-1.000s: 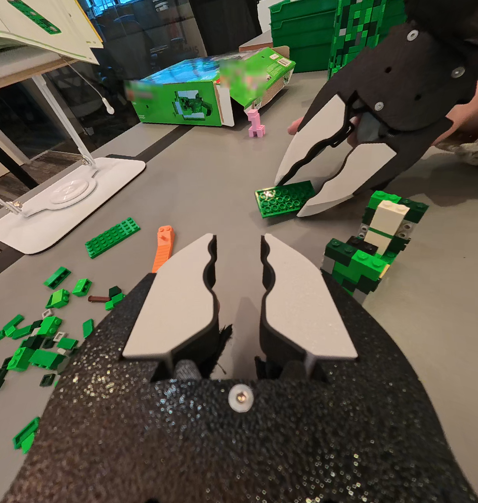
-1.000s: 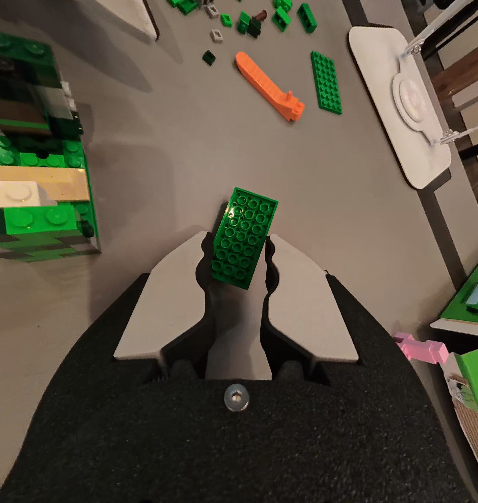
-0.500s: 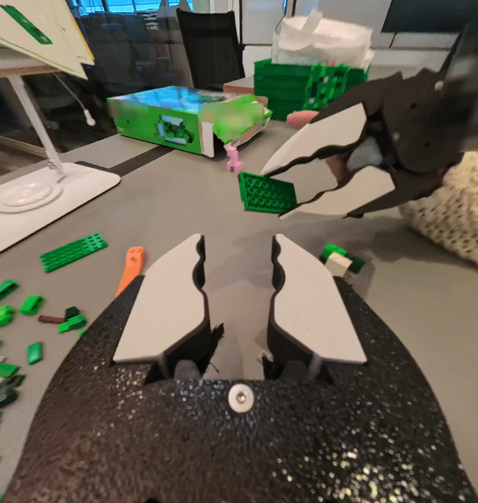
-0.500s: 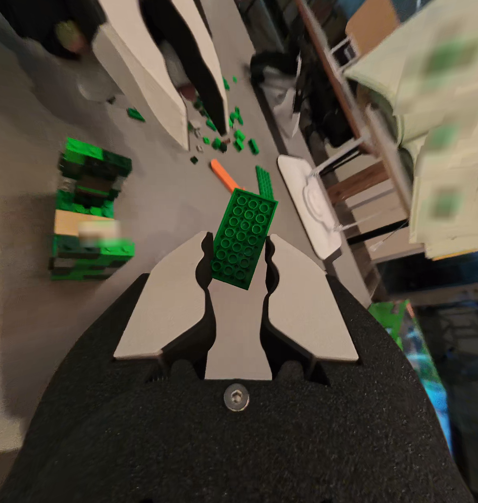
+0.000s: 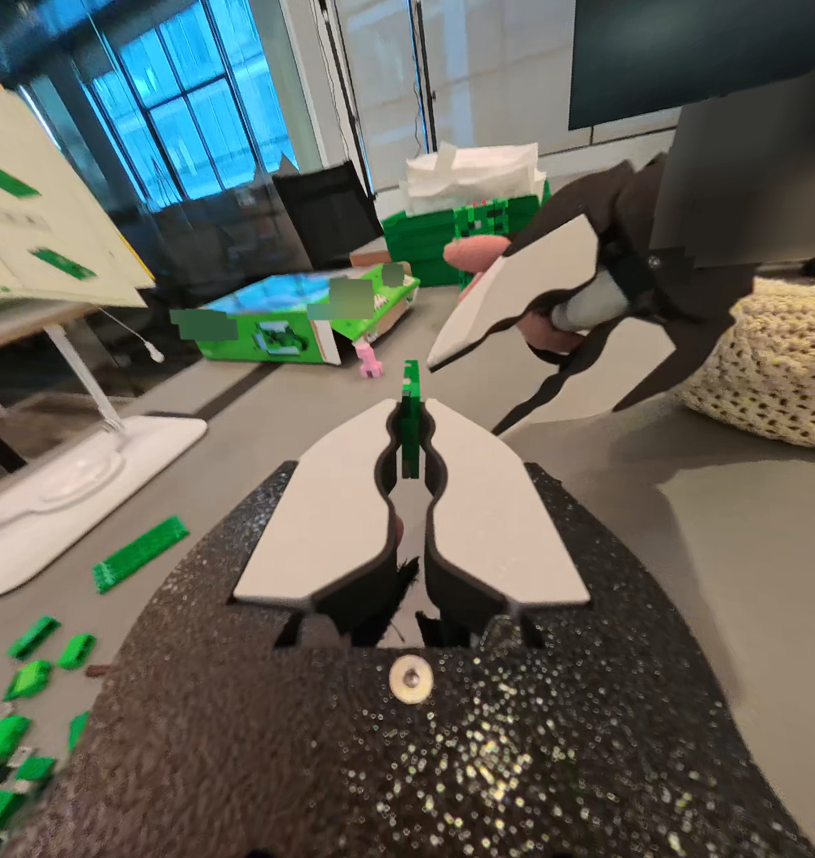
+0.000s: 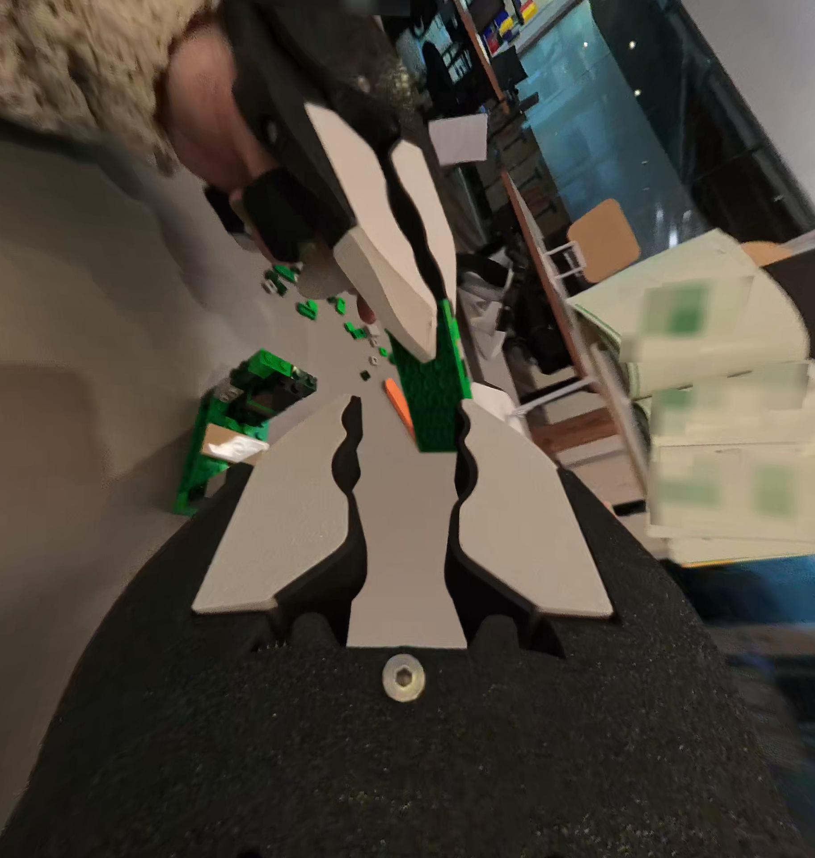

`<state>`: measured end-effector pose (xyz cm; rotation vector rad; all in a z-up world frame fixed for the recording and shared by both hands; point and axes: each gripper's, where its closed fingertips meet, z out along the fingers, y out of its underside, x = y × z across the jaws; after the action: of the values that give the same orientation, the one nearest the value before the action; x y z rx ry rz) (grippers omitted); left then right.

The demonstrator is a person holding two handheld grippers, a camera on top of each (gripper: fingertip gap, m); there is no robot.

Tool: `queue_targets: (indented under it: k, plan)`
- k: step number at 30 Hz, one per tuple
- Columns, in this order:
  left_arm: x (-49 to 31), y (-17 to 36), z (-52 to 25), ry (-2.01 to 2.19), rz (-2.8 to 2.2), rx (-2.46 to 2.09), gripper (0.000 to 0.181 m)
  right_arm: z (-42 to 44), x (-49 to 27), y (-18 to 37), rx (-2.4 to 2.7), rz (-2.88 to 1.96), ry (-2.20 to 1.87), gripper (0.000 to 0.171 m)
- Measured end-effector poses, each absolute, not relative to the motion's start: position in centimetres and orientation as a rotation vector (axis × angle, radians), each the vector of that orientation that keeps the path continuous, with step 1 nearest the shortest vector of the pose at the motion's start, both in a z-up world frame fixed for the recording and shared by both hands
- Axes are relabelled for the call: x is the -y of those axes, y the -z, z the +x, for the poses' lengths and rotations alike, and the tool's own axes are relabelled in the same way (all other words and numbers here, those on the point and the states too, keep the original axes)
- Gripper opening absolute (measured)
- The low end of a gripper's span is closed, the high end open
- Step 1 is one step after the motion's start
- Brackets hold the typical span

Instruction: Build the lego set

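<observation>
A flat green plate (image 5: pixel 412 380) stands edge-on between the fingers of my left gripper (image 5: pixel 409 406), which is shut on it and holds it above the grey table. In the right wrist view the plate (image 6: pixel 435 404) hangs from the left gripper (image 6: pixel 435 329) just ahead of my right gripper (image 6: pixel 407 408), which is open, with the plate close to its right finger. The right gripper (image 5: pixel 463 399) also shows open at upper right in the left wrist view. The partly built green model (image 6: pixel 238 418) stands on the table at left.
Loose green pieces (image 5: pixel 29 673) and a long green plate (image 5: pixel 140 552) lie at left. An orange separator (image 6: pixel 398 404) lies beyond the plate. The set's box (image 5: pixel 294 320) and a pink figure (image 5: pixel 370 364) stand farther back. A booklet (image 6: pixel 712 371) rests on a white stand (image 5: pixel 71 478). Less than 4 cm separates the two grippers' tips.
The right gripper lifted the green plate off the table, the left gripper closed on it, and the right gripper opened and let go. Both views swung upward.
</observation>
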<state>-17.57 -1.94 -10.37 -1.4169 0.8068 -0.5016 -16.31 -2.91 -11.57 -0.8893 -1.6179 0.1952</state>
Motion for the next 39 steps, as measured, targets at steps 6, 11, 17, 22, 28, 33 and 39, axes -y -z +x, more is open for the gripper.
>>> queue_targets:
  k: [6, 11, 17, 22, 28, 33, 39]
  plan:
    - [4.0, 9.3, -17.9, 0.609, -1.267, -0.909, 0.006, -15.2, 3.7, 10.1, 1.558, -0.939, -0.547, 0.038]
    - [5.1, 9.2, -17.6, 0.739, -1.247, -0.949, 0.006, -15.3, 4.1, 10.5, 1.582, -0.958, -0.607, 0.042]
    - [5.7, 9.9, -16.5, 0.743, -1.256, -1.001, 0.006, -15.4, 4.4, 10.7, 1.586, -0.942, -0.62, 0.015]
    - [4.8, 9.9, -16.9, 0.746, -1.354, -0.925, 0.049, -15.4, 3.8, 10.5, 1.553, -0.778, -0.326, 0.006]
    - [4.3, 10.4, -17.4, 0.797, -1.456, -0.887, 0.044, -15.9, 3.8, 10.9, 1.545, -0.475, 0.162, 0.006]
    - [4.0, 11.4, -17.4, 0.73, -1.518, -0.917, 0.049, -15.9, 3.8, 11.5, 1.576, -0.387, 0.309, 0.006]
    - [3.9, 12.2, -17.4, 0.639, -1.529, -0.97, 0.042, -15.9, 4.3, 11.8, 1.602, -0.366, 0.299, 0.006]
